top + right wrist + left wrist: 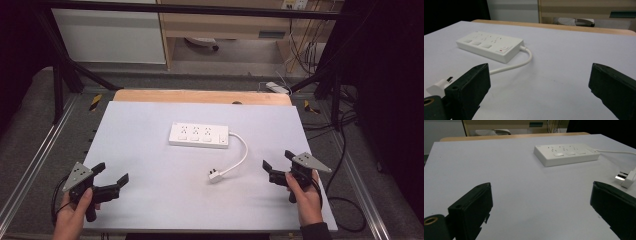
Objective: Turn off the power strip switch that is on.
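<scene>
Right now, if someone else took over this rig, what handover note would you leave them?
Left hand-held gripper: open, holding nothing, at the near left of the table.
Right hand-held gripper: open, holding nothing, at the near right.
Power strip: flat mid-table, nothing plugged into it. Its cable loops toward the right gripper and ends in the plug, lying loose on the table.
Done: nothing yet; neither gripper touches anything.
Left: the plug is nearest the right gripper, so it is probably the first pick.

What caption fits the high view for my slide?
Two open grippers, left and right, flank a white power strip and its loose plug on a white table.
</scene>
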Demonstrator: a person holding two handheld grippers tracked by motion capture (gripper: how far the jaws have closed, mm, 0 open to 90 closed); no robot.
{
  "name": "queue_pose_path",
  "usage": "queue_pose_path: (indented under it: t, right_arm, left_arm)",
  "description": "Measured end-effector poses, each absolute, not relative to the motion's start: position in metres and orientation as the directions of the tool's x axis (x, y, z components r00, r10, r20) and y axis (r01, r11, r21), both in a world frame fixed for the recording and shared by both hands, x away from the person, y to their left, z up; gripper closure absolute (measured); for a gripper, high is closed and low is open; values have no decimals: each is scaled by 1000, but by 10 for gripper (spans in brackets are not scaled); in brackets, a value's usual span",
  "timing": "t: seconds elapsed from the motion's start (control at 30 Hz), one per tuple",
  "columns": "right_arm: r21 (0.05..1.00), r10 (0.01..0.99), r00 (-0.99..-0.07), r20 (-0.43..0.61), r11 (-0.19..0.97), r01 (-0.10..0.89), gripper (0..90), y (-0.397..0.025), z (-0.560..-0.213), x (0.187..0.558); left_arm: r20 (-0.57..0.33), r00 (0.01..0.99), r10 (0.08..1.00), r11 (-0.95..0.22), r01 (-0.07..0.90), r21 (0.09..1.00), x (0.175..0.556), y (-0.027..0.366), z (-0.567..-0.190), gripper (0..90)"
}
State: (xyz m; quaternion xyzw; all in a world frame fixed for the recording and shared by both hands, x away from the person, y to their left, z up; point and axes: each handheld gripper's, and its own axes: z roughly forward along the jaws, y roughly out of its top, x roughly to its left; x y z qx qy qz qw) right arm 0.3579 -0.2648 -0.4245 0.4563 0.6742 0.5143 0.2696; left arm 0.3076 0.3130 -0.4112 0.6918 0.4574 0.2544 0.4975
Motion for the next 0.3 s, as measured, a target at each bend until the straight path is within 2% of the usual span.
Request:
queue_pose_path:
  t: [0.3]
  right_arm:
    - [902,886,-454,95,117,416,45,-252,-440,361]
  left_arm:
    - [-101,459,882,-90,376,922,307,311,-411,43]
